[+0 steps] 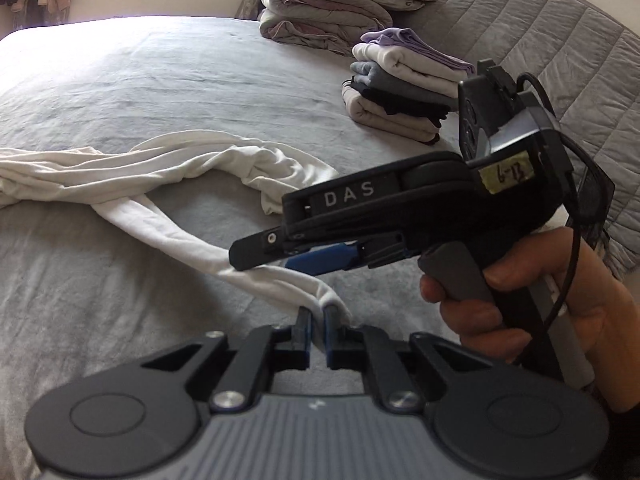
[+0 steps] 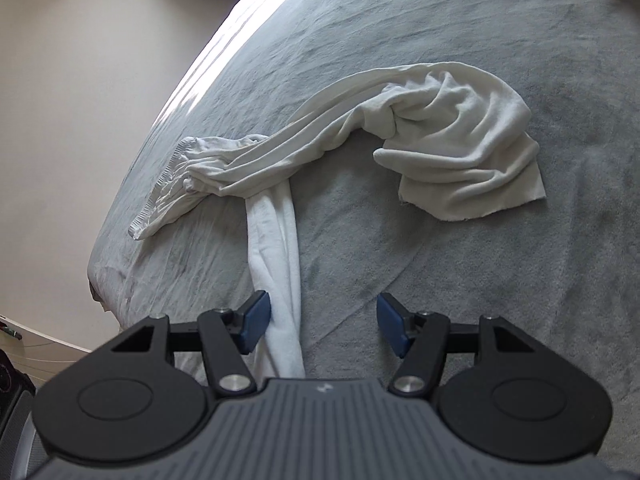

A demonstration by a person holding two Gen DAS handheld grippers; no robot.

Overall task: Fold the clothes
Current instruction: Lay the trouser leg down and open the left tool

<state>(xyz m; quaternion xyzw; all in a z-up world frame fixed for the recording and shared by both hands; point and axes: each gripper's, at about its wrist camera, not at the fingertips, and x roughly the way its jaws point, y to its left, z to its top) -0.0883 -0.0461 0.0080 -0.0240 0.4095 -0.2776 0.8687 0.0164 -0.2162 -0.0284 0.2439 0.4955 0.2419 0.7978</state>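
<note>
A white garment, looking like trousers (image 1: 132,168), lies twisted and bunched on the grey bed (image 1: 160,80). My left gripper (image 1: 316,320) is shut on the end of one white leg. My right gripper (image 1: 256,256) is seen from the side in the left wrist view, hovering just above that same leg. In the right wrist view the right gripper (image 2: 320,324) is open, with the white leg (image 2: 276,264) lying beside its left finger. The waistband (image 2: 160,192) lies near the bed's left edge and the other leg (image 2: 460,140) curls to the right.
A stack of folded clothes (image 1: 400,88) sits at the far right of the bed, with folded bedding (image 1: 320,12) behind it against a quilted grey headboard (image 1: 540,40). The bed's edge and a pale wall (image 2: 80,100) lie to the left.
</note>
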